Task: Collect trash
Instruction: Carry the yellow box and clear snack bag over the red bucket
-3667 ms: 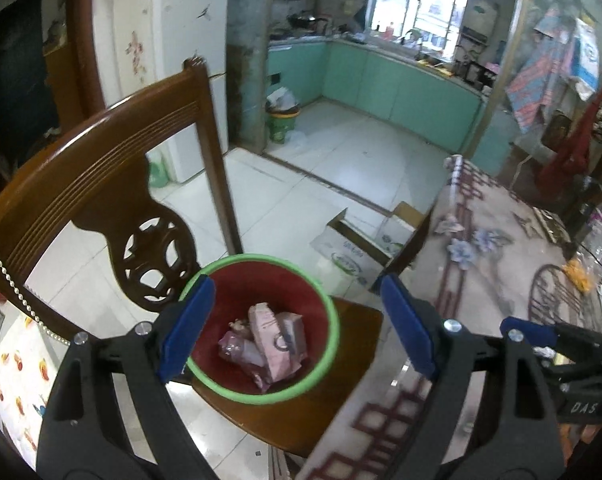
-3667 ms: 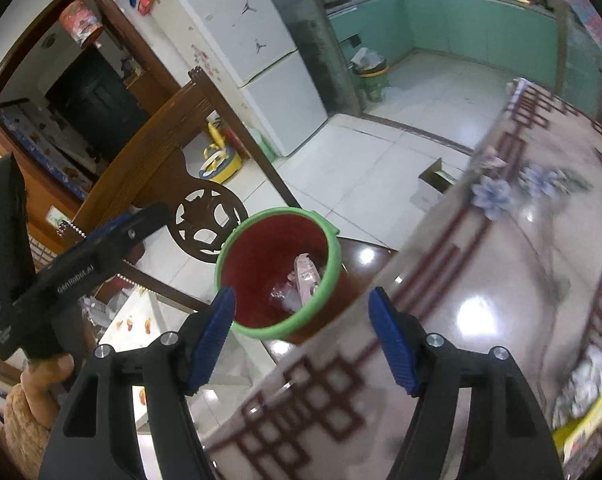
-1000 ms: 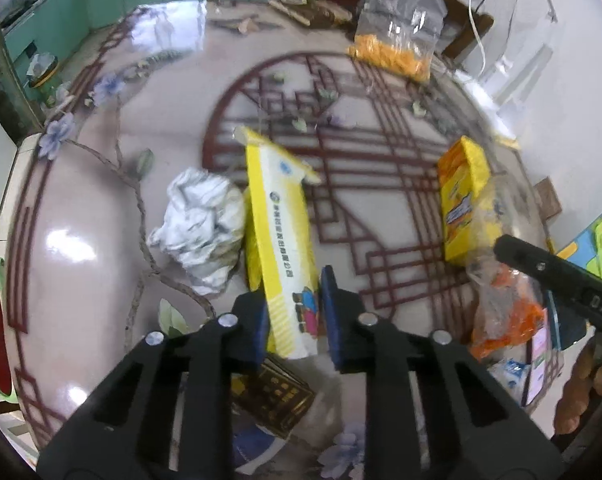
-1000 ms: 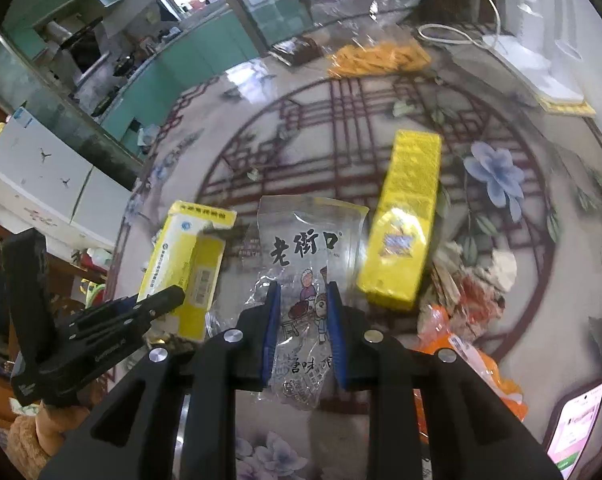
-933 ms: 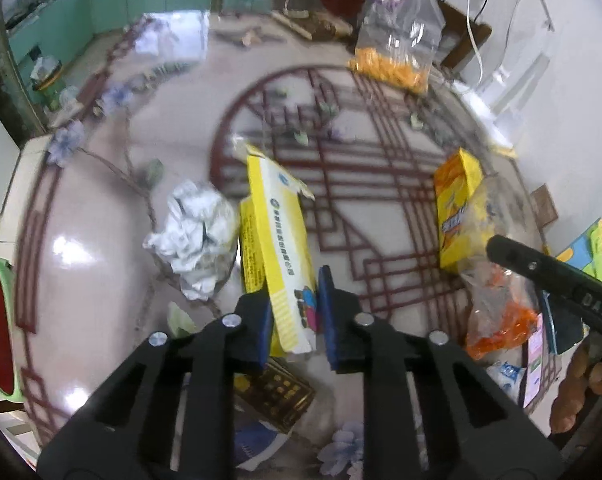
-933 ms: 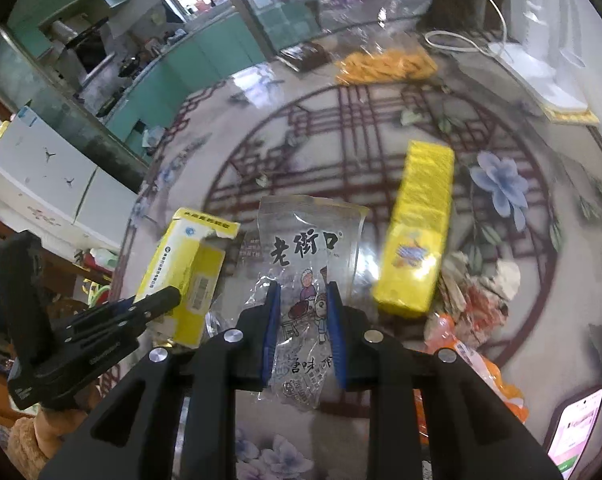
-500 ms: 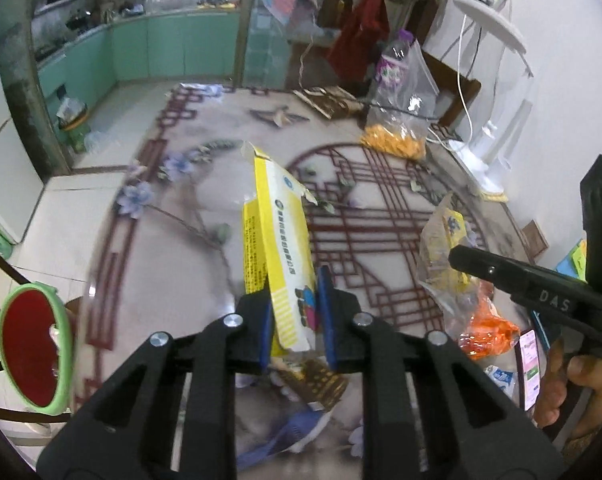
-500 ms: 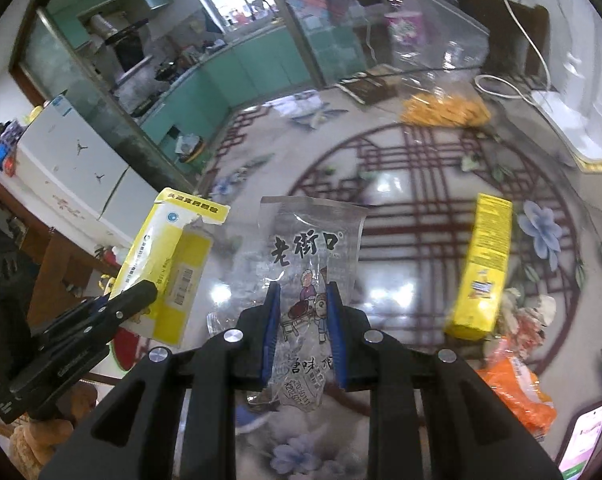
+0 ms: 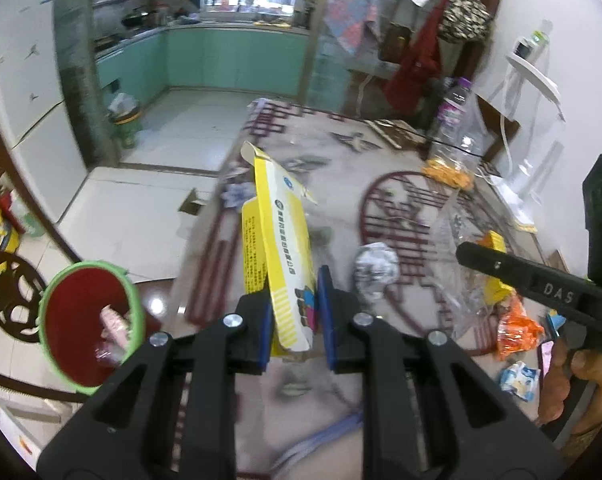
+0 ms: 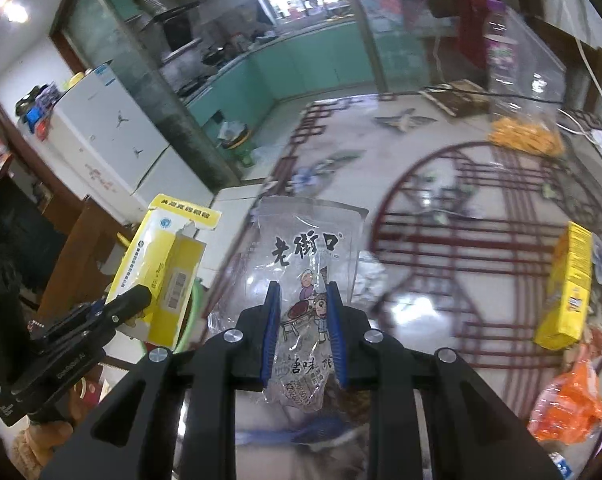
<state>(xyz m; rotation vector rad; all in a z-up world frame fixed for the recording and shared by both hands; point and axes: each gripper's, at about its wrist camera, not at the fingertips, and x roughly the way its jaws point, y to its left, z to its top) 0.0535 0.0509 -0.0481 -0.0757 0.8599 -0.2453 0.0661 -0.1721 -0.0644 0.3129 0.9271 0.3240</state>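
Trash first: what is each claw holding?

— The left claw is squeezing the bottom end of a yellow box. The box is sticking up and leaning away from the claw, with its torn flap open at the top. It is up in the air, above the surface.

— Is it heavy?

— I am guessing it is empty and light. Cardboard is stiff, but it is squashing easily, so holding the narrow end seems fine.

— And the other one?

— The right claw is pinching a clear snack bag near its lower middle. The bag is standing up past the fingertips. It looks thin, soft and slippery, so it could be sliding out.

— Where is the trash going?

— Probably into the red bin with the green rim, low on the left, well apart from both claws. Some wrappers are sitting in it already.

— Is more trash waiting?

— Yes: a crumpled paper ball, another yellow box and an orange wrapper are lying on the surface.
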